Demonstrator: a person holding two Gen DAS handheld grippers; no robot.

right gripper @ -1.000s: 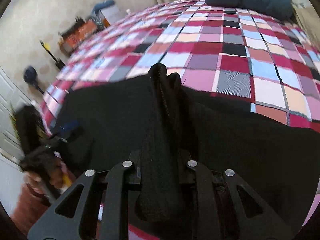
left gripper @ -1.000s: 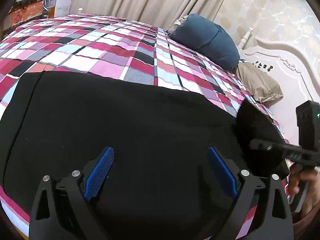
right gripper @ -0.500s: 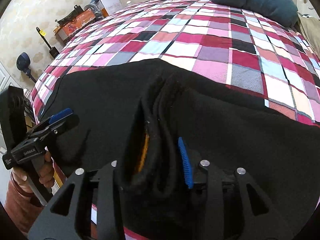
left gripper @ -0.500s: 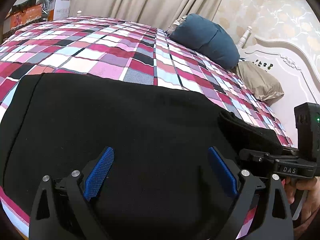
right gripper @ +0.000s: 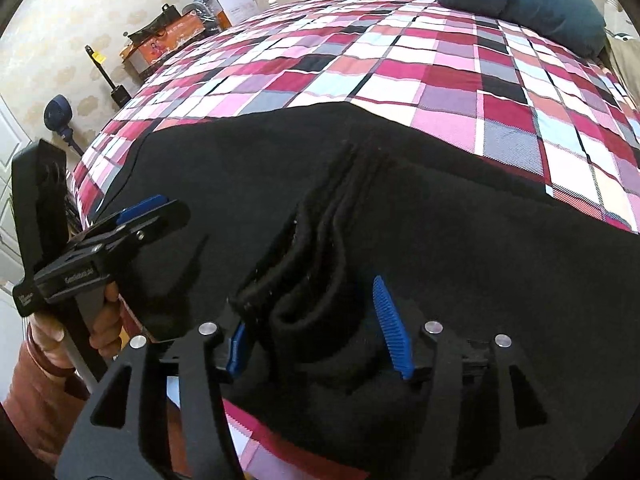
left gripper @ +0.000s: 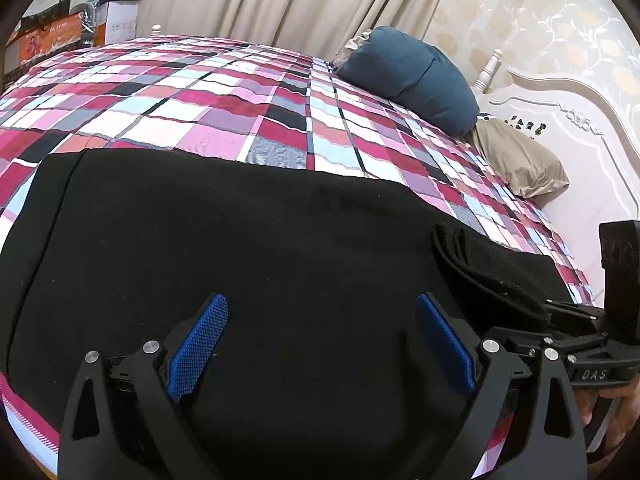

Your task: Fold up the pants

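Black pants (left gripper: 240, 240) lie spread flat across the near part of a checkered bed cover (left gripper: 200, 100). My left gripper (left gripper: 320, 340) hovers just over them, open, with nothing between its blue pads. In the right wrist view the pants (right gripper: 440, 220) carry a bunched ridge of black fabric (right gripper: 320, 280) that runs between the fingers of my right gripper (right gripper: 312, 336). Its jaws are opening, and the right blue pad (right gripper: 390, 328) stands clear of the cloth. The same ridge (left gripper: 480, 272) and the right gripper (left gripper: 560, 312) show at the right of the left wrist view. The left gripper (right gripper: 148, 212) appears at the left of the right wrist view.
A dark blue pillow (left gripper: 412, 76) and a beige pillow (left gripper: 516, 160) lie against the white headboard (left gripper: 580, 140). Boxes (left gripper: 60, 36) stand beyond the bed's far corner, before a curtain. A person's hand (right gripper: 100, 320) holds the left gripper near the bed's edge.
The right gripper's jaws have parted from a shut grip on the fabric ridge, which has sunk onto the pants. The left gripper has kept still and open.
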